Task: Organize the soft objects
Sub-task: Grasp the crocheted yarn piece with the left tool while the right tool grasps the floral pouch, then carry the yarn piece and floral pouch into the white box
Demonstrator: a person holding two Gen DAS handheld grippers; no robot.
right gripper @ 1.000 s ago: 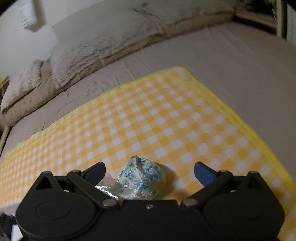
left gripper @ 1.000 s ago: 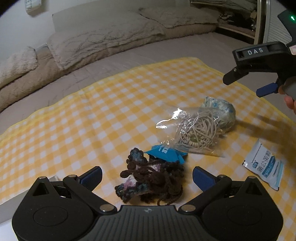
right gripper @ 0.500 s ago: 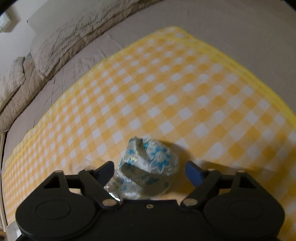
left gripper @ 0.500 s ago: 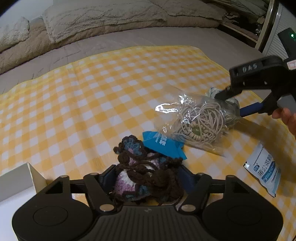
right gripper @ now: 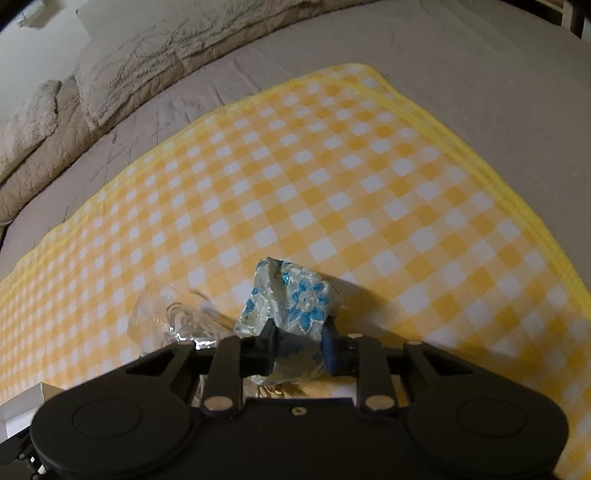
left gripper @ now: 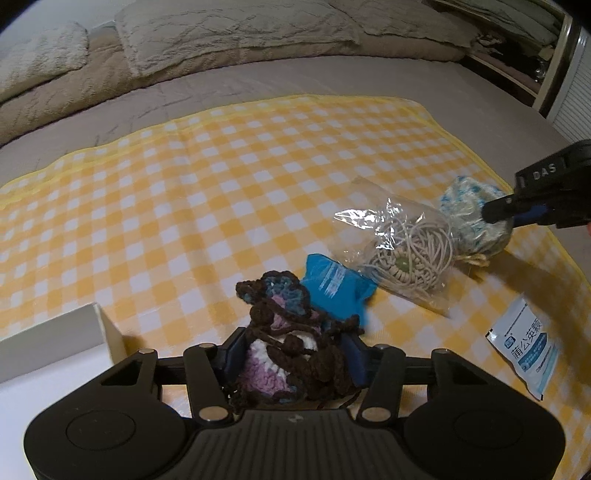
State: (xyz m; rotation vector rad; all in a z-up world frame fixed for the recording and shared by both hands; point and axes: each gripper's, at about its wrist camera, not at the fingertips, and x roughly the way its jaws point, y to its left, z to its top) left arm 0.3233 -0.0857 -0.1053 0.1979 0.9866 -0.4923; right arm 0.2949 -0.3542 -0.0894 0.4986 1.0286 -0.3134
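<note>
Since 1.0 s ago both grippers have gone from wide open to clamped. Left gripper [left gripper: 295,354]: fingers closed in on the crochet piece [left gripper: 284,343] (dark brown yarn, purple/white/blue patches), pads pressing it from both sides. The piece sits low over the yellow checked cloth [left gripper: 184,206]; can't tell if it's off the surface. Right gripper [right gripper: 299,347]: fingers closed on the floral pouch [right gripper: 291,310] (pale fabric, blue flowers), squeezing its lower half; its top bulges out above the fingertips. In the left wrist view the same right gripper [left gripper: 517,214] comes in from the right edge, tips buried in the pouch [left gripper: 472,218].

Layout on the cloth, left wrist view:
- blue packet [left gripper: 332,288] just behind the crochet piece, touching it
- clear bag of beige cord [left gripper: 402,254] between the blue packet and the pouch, touching the pouch
- white sachet with blue print [left gripper: 524,354] near the right edge, apart from the rest
- white box [left gripper: 55,339] at lower left, corner just beside the left gripper body

Right wrist view: the clear bag [right gripper: 173,317] shows left of the pouch, partly hidden by the gripper body. The cloth lies on a grey bed [right gripper: 461,55], beige pillows [left gripper: 221,33] at the far side.
</note>
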